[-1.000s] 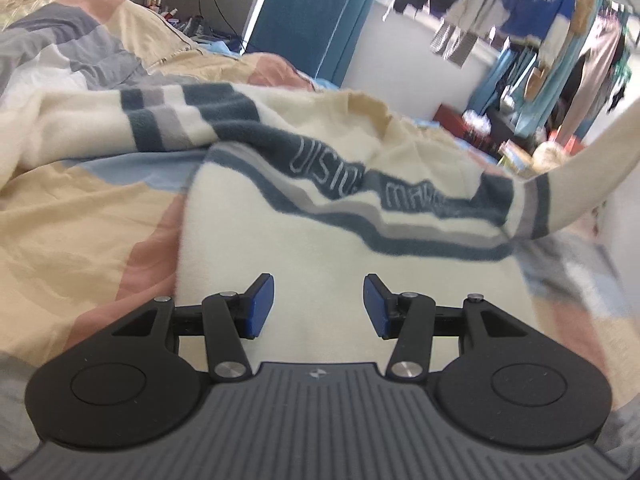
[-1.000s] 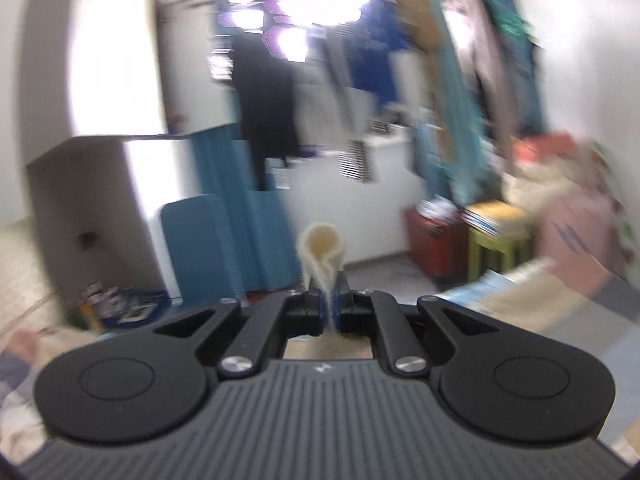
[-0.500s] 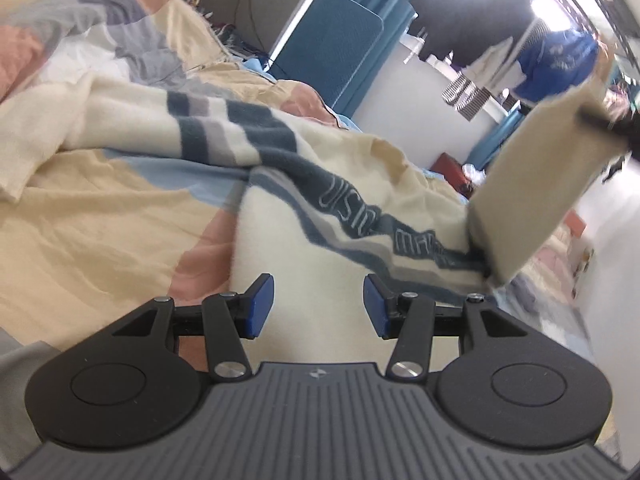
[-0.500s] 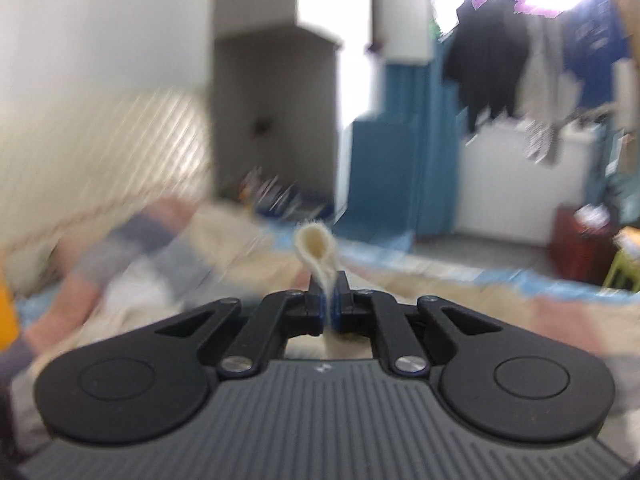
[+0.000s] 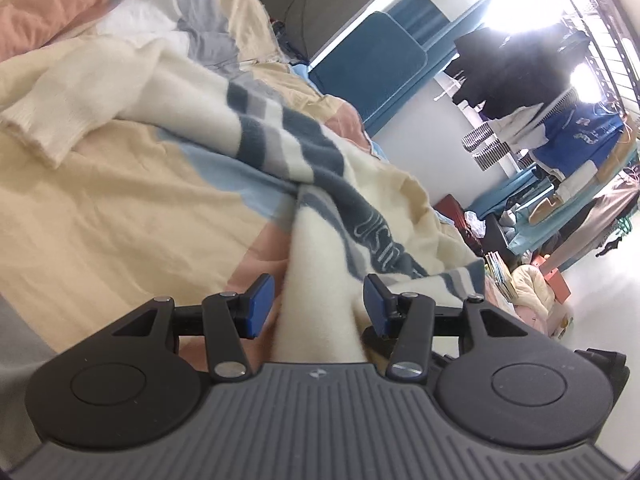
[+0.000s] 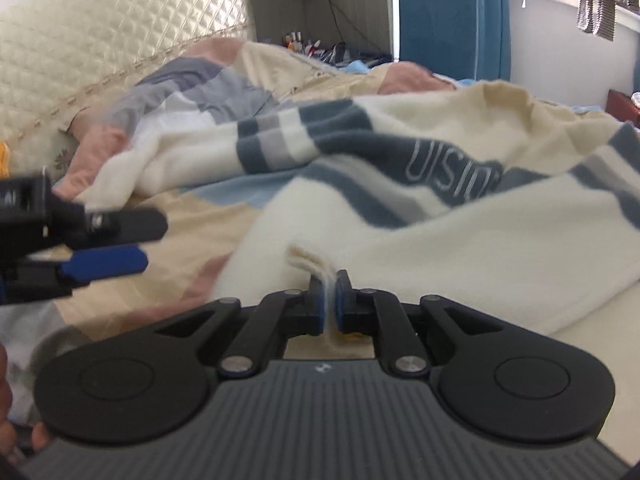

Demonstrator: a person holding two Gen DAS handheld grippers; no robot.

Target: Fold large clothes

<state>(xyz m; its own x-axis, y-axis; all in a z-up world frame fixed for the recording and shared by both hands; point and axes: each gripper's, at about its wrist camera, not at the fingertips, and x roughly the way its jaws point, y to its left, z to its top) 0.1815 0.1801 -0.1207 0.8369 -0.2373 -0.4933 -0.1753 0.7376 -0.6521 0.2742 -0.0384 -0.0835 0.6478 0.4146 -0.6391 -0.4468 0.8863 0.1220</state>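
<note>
Right gripper (image 6: pixel 328 298) was clamped on a thin edge of the cream sweater (image 6: pixel 460 248), low over the bed (image 6: pixel 192 240). Judged purpose: carrying that edge across the body to lay a fold. Left gripper (image 5: pixel 318 308) was half open, empty, fingers either side of a raised cream fold without pressing it, probably placed to steady the cloth or take the next hold. Sweater lay spread on the bed, stripes up, one sleeve (image 5: pixel 68 116) flung outward toward the headboard (image 6: pixel 100 40).
</note>
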